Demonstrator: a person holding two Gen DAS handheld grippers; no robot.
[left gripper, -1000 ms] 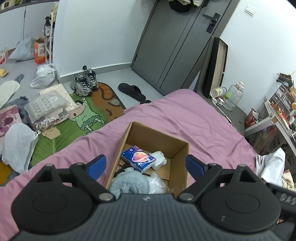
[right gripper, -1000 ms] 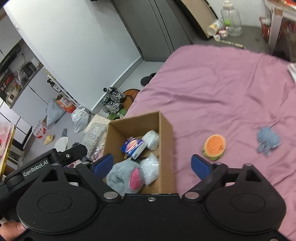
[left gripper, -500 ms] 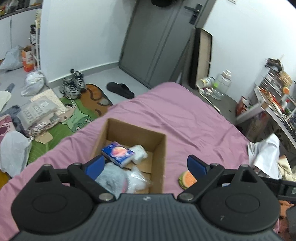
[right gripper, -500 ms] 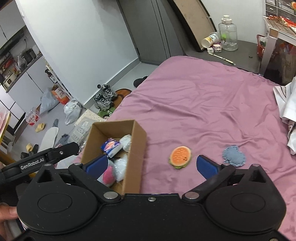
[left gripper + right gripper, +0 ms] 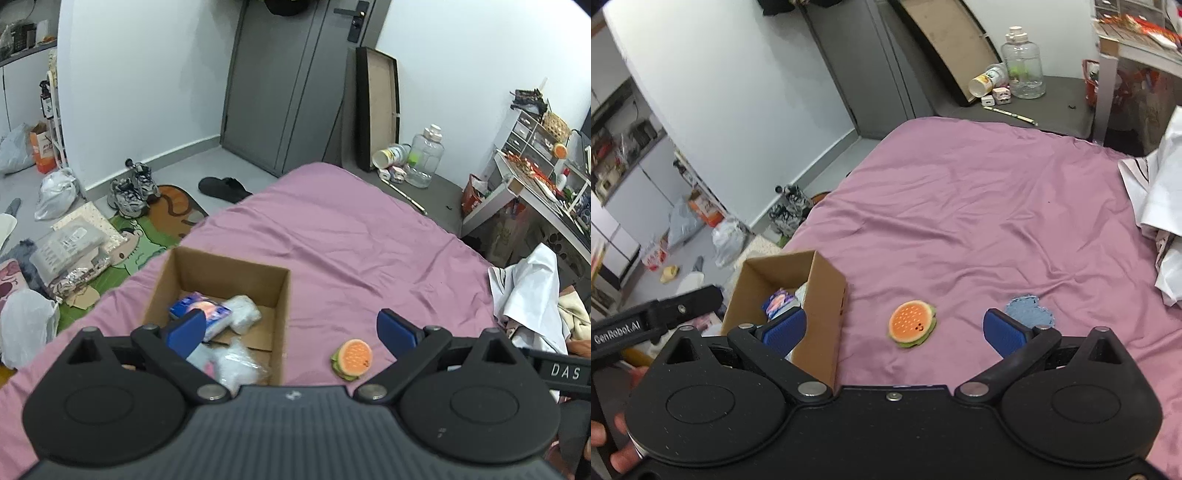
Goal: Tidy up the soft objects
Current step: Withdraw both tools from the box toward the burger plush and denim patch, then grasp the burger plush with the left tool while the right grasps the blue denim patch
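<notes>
An open cardboard box (image 5: pixel 221 271) (image 5: pixel 825 295) stands on the pink bed sheet (image 5: pixel 351 240). It holds a blue tissue pack (image 5: pixel 201 308), a white wrapped bundle (image 5: pixel 245 314) and a plastic-bagged soft item (image 5: pixel 236 367). To its right, a burger-shaped plush (image 5: pixel 352 358) (image 5: pixel 912 323) lies on the sheet. A blue-grey fuzzy piece (image 5: pixel 1030 310) lies further right. My left gripper (image 5: pixel 291 328) hovers over the box's right wall, its jaws opening with nothing held. My right gripper (image 5: pixel 895 328) stands open above the burger plush, not touching it.
White fabric and clothing (image 5: pixel 528 288) pile at the bed's right side beside a cluttered desk (image 5: pixel 535 184). Bags, shoes (image 5: pixel 129 188) and a green mat cover the floor left of the bed. A water jug (image 5: pixel 1023 70) stands beyond the bed's far end.
Both grippers have drifted right, away from the box. The box slid left in both views and the burger plush came into the left wrist view. Both jaws spread slightly wider.
</notes>
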